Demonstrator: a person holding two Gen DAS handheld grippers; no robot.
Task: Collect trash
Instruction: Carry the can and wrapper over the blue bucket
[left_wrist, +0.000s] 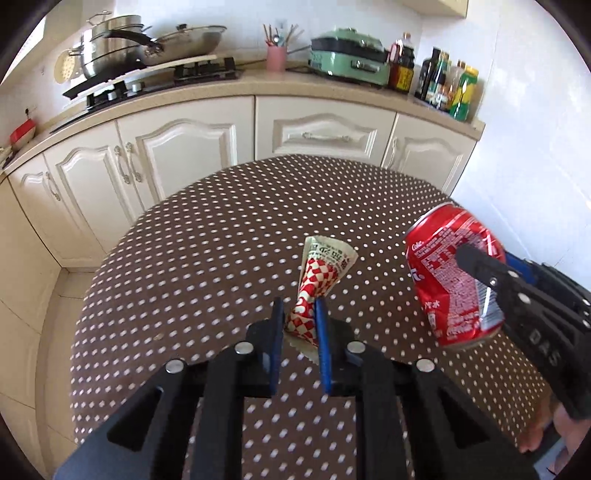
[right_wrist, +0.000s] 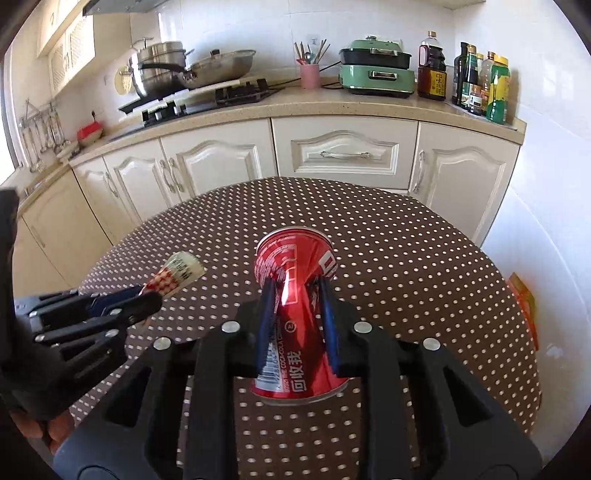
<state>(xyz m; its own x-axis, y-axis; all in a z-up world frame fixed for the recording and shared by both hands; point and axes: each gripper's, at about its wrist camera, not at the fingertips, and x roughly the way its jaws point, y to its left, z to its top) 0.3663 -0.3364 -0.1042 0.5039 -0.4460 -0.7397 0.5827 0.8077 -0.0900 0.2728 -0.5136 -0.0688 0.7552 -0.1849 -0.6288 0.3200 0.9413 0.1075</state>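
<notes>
1. The left gripper (left_wrist: 298, 308) is clenched on a twisted, red-and-white checkered wrapper (left_wrist: 317, 282), which is pinched at its narrow waist between the two blue pads (left_wrist: 321, 332) and held clear above the table.
2. The right gripper (right_wrist: 295, 291) is clamped around a red cola can (right_wrist: 295, 317); the can is dented inward where the fingers (right_wrist: 266, 321) press on it and is held lengthwise along them, with one end toward the camera and the other pointing away.
3. In the left wrist view the same can (left_wrist: 443, 280) is seen to the right of the wrapper, tilted and raised off the table, with the right gripper's finger across its side.
4. In the right wrist view the wrapper (right_wrist: 175, 275) is seen to the left of the can, apart from it, projecting from the left gripper's tip (right_wrist: 146, 301).
5. Beneath both items a brown tablecloth with white dots (left_wrist: 229, 236) is spread over the table.
6. Beyond the table, cream cabinets (right_wrist: 343, 151) are seen under a beige counter.
7. On the counter a gas hob (right_wrist: 207, 99) with steel pots, a pink utensil cup (right_wrist: 309, 75), a green cooker (right_wrist: 376, 74) and several bottles (right_wrist: 480, 85) are arranged.
</notes>
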